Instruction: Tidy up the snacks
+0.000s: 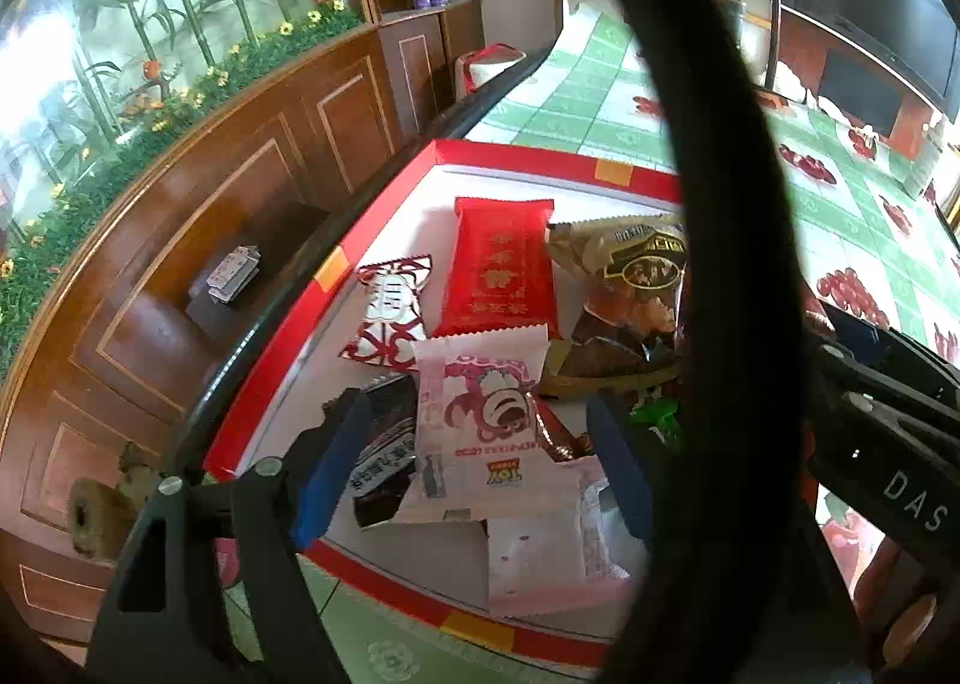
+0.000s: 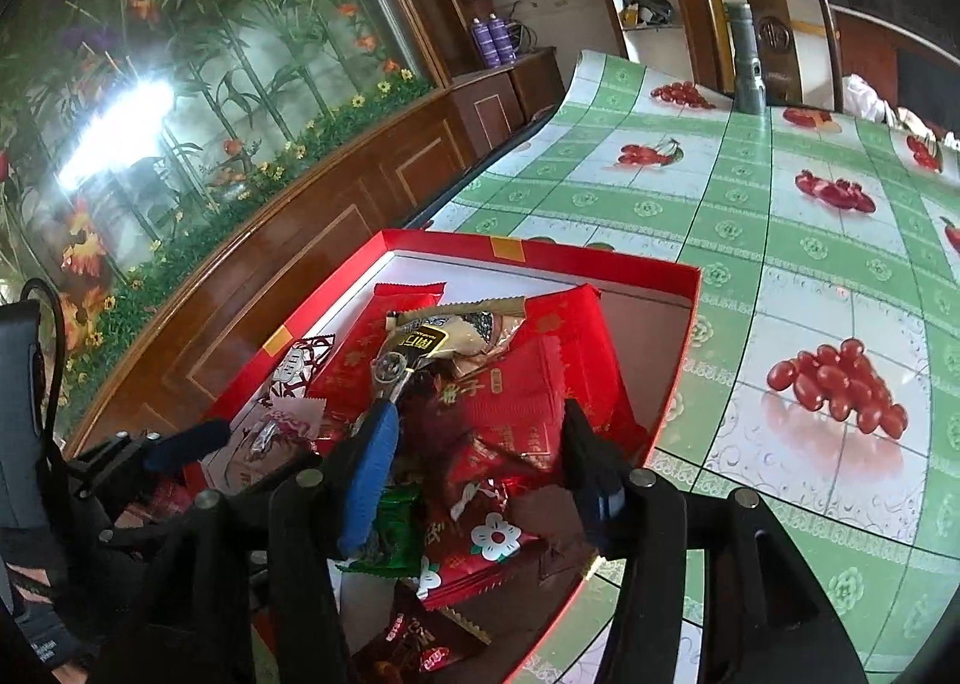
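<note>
Left gripper (image 1: 480, 462) hovers low, fingers spread around pink cartoon packet (image 1: 489, 420), nothing pinched. Right gripper (image 2: 480, 474) likewise spread over red packets (image 2: 528, 384). Snacks all heaped inside red box (image 2: 678, 360) on table, likely gathered there for sorting.

Snacks (image 1: 654, 288) behind black cable (image 1: 720, 204)
</note>
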Demonstrator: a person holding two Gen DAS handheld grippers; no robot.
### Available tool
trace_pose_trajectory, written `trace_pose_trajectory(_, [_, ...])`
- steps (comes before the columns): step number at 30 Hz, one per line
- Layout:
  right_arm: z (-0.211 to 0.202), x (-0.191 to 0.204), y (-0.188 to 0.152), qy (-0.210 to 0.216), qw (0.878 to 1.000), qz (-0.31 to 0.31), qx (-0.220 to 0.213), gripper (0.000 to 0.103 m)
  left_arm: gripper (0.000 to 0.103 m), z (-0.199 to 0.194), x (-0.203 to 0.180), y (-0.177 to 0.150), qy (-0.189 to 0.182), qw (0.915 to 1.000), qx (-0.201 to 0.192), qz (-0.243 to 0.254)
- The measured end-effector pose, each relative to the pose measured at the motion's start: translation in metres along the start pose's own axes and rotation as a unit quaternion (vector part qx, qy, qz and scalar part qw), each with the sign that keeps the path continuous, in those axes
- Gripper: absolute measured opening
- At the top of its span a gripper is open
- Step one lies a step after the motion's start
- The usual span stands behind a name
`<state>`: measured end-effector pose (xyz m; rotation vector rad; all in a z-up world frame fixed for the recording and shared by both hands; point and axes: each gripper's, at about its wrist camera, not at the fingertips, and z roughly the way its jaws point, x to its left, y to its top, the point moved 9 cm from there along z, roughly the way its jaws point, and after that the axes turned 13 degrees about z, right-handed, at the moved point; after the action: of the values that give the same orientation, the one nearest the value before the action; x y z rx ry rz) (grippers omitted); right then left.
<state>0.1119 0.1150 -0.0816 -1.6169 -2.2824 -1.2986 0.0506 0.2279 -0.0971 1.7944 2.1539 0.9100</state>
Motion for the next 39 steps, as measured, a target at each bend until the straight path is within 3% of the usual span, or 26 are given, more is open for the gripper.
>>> trace_pose_trajectory(22, [-0.092, -0.052, -0.011, -0.020, 0.997, 0.043, -0.060, 0.065, 0.082, -0.047, -0.019, 0.003, -0.002, 0.9993, -0.032, 0.018])
trace_pose_trajectory(39, [-0.178, -0.152, -0.042, -0.111, 0.983, 0.098, -0.106, 0.075, 0.086, -0.088, -0.055, 0.010, -0.014, 0.9968, -0.066, 0.044])
